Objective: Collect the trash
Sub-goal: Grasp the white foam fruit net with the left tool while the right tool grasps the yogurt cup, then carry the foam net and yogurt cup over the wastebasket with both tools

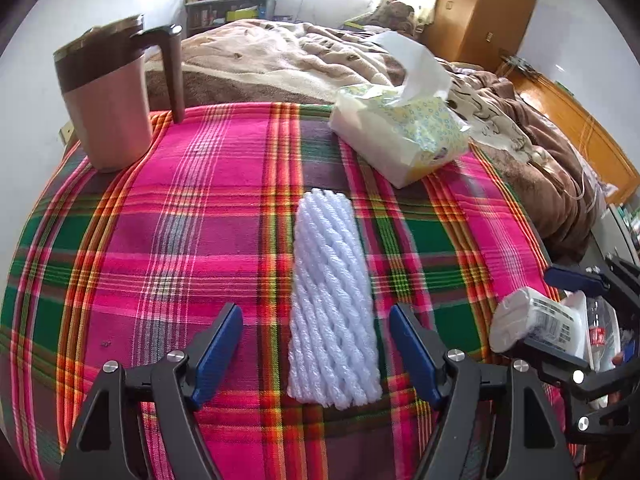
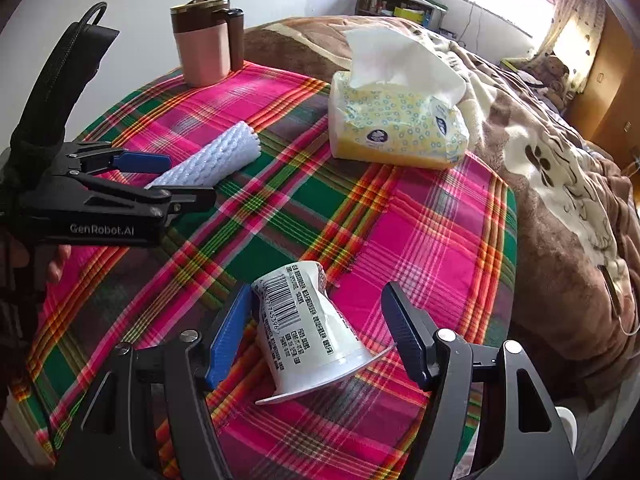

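The left gripper [image 1: 316,344] stood spread astride the foam net sleeve [image 1: 330,300], pads clear; judged light and squashy, best pinched mid-length. The right gripper [image 2: 316,336] stood spread around the crushed yogurt cup [image 2: 308,328], its left pad at 9 o'clock at or near the wall; thin-walled, best gripped across the body

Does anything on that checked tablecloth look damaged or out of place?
Yes. The white plastic cup with a barcode lies tipped on its side, dented, between the right gripper's jaws. A white foam net sleeve lies loose nearby.
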Demonstrator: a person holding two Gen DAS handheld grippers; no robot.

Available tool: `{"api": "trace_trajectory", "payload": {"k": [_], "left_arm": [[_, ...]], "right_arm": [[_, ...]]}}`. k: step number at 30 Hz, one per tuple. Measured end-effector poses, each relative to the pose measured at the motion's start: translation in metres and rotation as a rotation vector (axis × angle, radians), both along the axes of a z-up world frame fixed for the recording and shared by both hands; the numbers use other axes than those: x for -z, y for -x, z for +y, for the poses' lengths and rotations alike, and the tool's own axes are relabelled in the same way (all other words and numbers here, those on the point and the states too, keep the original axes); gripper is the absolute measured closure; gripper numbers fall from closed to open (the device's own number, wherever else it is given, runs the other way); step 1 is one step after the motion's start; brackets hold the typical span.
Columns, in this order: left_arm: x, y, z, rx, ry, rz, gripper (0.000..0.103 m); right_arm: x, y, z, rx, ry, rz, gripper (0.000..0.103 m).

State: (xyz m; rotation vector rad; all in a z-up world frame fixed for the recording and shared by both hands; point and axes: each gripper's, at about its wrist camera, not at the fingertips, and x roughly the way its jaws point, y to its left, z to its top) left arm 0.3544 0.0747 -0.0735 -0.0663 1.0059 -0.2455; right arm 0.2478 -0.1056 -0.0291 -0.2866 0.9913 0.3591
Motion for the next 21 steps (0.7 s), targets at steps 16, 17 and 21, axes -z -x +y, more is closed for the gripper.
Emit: {"api": "trace_trajectory", "payload": {"k": [16,17,21], "left_arm": [[-0.009,0.016,-0.009,-0.005,0.032,-0.036,0.075],[-0.012,0.020,-0.010,-0.001,0.036,-0.045,0.075],[-0.027,0.037,-0.018,0.012,0.049,-0.077,0.075]], "right_arm": [[-0.010,0.016,-0.023,0.067,-0.154,-0.077,0.040],[-0.011,0.018,-0.027,0.076,-0.173,-0.081,0.040],[-0.017,0.029,-0.037,0.110,-0.214,-0.106,0.040]]}}
